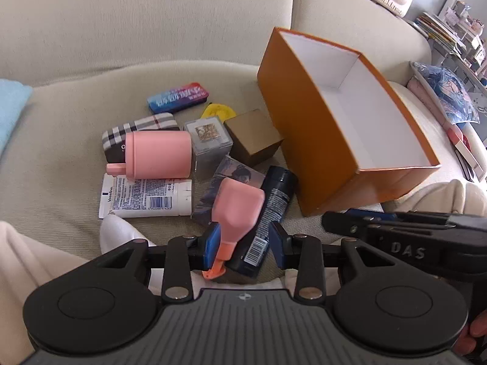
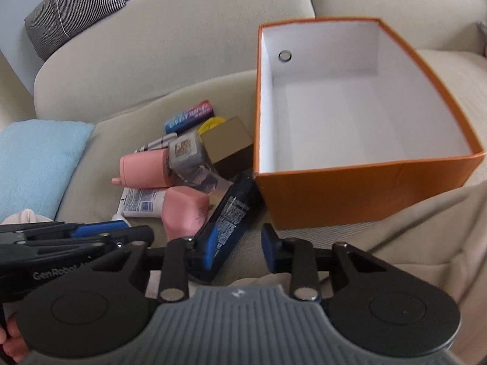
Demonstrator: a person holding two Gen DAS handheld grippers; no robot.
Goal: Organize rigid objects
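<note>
A pile of small rigid objects lies on the beige sofa seat left of an empty orange box point(image 1: 307, 127), white inside; it also shows in the right wrist view point(image 2: 365, 188). My left gripper point(image 1: 245, 245) is open, its pads either side of a pink bottle point(image 1: 237, 206) and a dark blue tube point(image 1: 268, 213); neither pad presses them. My right gripper point(image 2: 239, 249) is open just in front of the box, its left pad beside the dark blue tube point(image 2: 231, 216). A second pink bottle point(image 1: 158, 155), a white Vaseline tube point(image 1: 146, 200), a brown cube point(image 1: 252, 137) and a blue-red tin point(image 1: 178, 97) lie nearby.
A clear plastic cube point(image 1: 207, 140), a plaid case point(image 1: 140, 127), a picture card point(image 1: 225, 179) and a yellow item point(image 1: 217, 111) are in the pile. A light blue towel point(image 2: 39, 158) lies left. A striped cushion point(image 2: 76, 6) rests on the sofa back. Shelves and clutter stand far right.
</note>
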